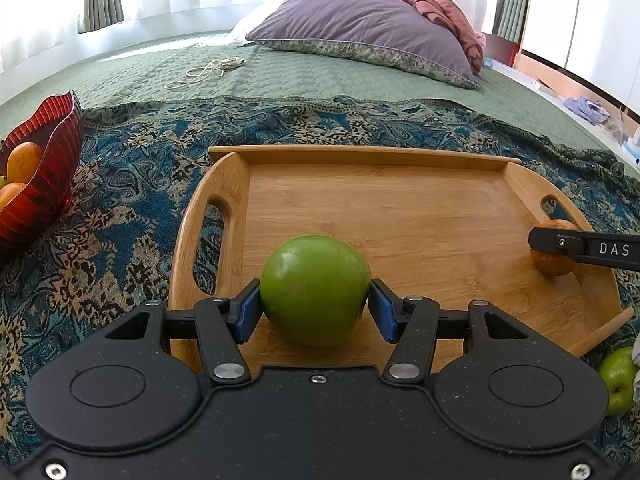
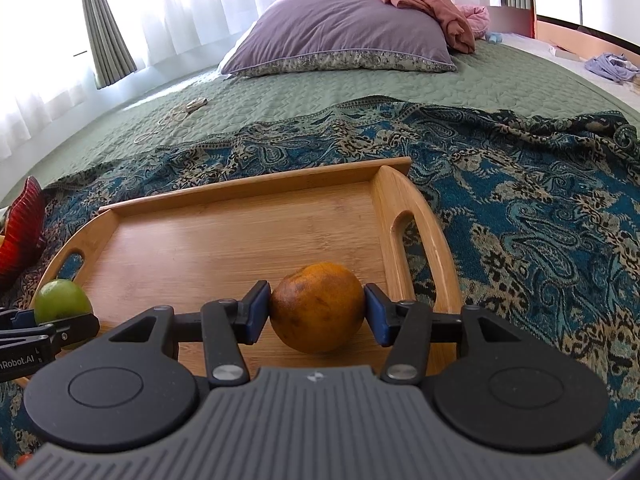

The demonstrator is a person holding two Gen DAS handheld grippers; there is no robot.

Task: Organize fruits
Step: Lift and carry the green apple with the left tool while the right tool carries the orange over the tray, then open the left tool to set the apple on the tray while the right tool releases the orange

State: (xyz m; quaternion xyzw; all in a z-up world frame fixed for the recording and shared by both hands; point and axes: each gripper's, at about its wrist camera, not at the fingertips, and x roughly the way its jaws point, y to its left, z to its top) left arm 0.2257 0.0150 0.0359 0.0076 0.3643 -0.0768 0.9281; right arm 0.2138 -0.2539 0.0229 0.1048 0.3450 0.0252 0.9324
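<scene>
While a paisley throw [image 1: 120, 168] covers the bed, the left gripper [image 1: 314, 306] pinches a green apple [image 1: 315, 289] and the right gripper [image 2: 317, 312] an orange [image 2: 317, 306], both between the fingers over the wooden tray [image 1: 400, 216]

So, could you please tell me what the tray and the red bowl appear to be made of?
The tray looks like bamboo or light wood with a smooth, sealed finish: fine parallel grain strips show. The red bowl seems to be ribbed glass, possibly plastic: it is glossy and translucent at its scalloped rim.
</scene>
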